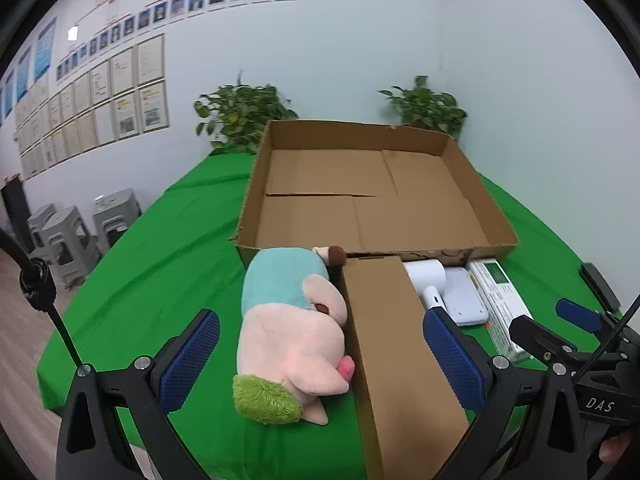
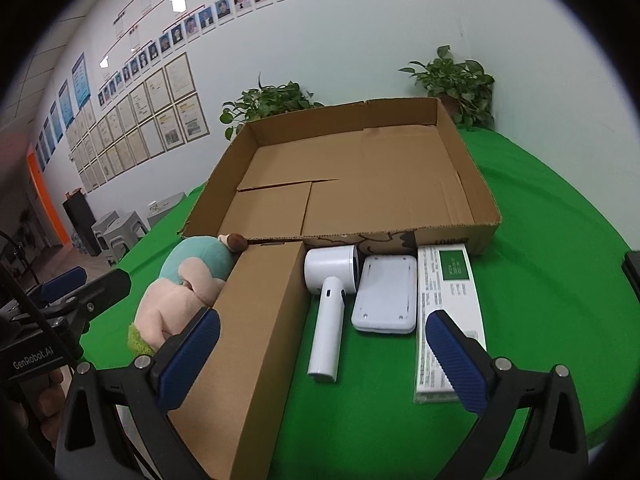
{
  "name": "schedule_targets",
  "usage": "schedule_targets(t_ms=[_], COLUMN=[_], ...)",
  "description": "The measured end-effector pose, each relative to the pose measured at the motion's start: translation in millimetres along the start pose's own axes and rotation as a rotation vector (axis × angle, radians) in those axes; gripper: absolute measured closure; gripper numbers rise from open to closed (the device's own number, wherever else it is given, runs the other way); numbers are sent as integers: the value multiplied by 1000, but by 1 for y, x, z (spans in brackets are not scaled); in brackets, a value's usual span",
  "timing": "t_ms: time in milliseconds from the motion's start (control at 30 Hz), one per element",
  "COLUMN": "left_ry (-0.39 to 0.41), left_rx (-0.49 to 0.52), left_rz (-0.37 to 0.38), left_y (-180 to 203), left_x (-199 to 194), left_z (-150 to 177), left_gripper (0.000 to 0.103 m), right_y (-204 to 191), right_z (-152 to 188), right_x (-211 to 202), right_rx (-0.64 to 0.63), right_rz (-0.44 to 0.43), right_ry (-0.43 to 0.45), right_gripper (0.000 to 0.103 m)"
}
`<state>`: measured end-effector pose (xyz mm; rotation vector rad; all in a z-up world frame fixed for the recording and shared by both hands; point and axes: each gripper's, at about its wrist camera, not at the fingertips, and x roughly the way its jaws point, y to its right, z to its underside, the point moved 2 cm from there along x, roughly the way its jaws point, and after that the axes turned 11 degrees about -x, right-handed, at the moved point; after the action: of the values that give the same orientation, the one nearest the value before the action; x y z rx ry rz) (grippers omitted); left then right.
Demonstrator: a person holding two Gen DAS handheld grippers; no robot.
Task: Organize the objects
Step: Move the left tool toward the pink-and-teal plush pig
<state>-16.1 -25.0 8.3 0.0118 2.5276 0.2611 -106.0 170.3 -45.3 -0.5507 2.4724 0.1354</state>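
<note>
Objects for sorting are lying in a row on the green table cloth (image 2: 540, 264), just in front of the near wall of a big open cardboard tray (image 1: 472, 184) that is sitting empty. Leftmost, a plush toy (image 1: 292, 328) in pink, teal and green is lying on its side, pressing against a long closed brown carton (image 1: 392, 344) beside it. Right of the carton, a white handheld device with a round head and straight handle (image 2: 330, 308) is resting flat, then a small white flat unit with rounded corners (image 2: 386, 294), then a long white packet with a green label (image 2: 448, 304), its far end sitting just beside the tray wall. Left gripper (image 1: 320, 364) is hovering low over the near edge, jaws spread wide with nothing between the pads but air, the plush and the carton's near end showing through the gap. Right gripper (image 2: 324, 360) is likewise standing wide apart and gripping nothing, framing the carton's corner, the device handle and the packet. Each gripper is showing at the edge of the other's view. Two potted plants (image 2: 456, 84) are standing behind the tray against a pale wall hung with framed papers (image 1: 100, 112); grey stools (image 1: 76, 232) are stacked at left.
</note>
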Motion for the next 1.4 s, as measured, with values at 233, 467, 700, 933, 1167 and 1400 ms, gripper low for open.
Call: schedule_targets(t_ms=[233, 467, 700, 933, 1167, 1400], left_ry=[-35, -62, -103, -108, -102, -185], left_rx=[28, -19, -67, -75, -32, 10], left_rz=[109, 97, 70, 10, 18, 69], left_y=[-7, -17, -30, -33, -13, -10], left_x=[1, 16, 28, 23, 24, 48], left_z=[-4, -6, -5, -15, -18, -2], left_gripper=[0, 0, 0, 0, 0, 1], right_y=[-11, -13, -20, -20, -12, -2], right_z=[4, -5, -8, -14, -15, -11], right_x=[-11, -1, 17, 24, 30, 36], right_rx=[47, 25, -15, -22, -54, -39], right_rz=[71, 66, 14, -56, -64, -28], right_ry=[-22, -40, -54, -27, -47, -60], right_gripper=[1, 1, 1, 1, 1, 1])
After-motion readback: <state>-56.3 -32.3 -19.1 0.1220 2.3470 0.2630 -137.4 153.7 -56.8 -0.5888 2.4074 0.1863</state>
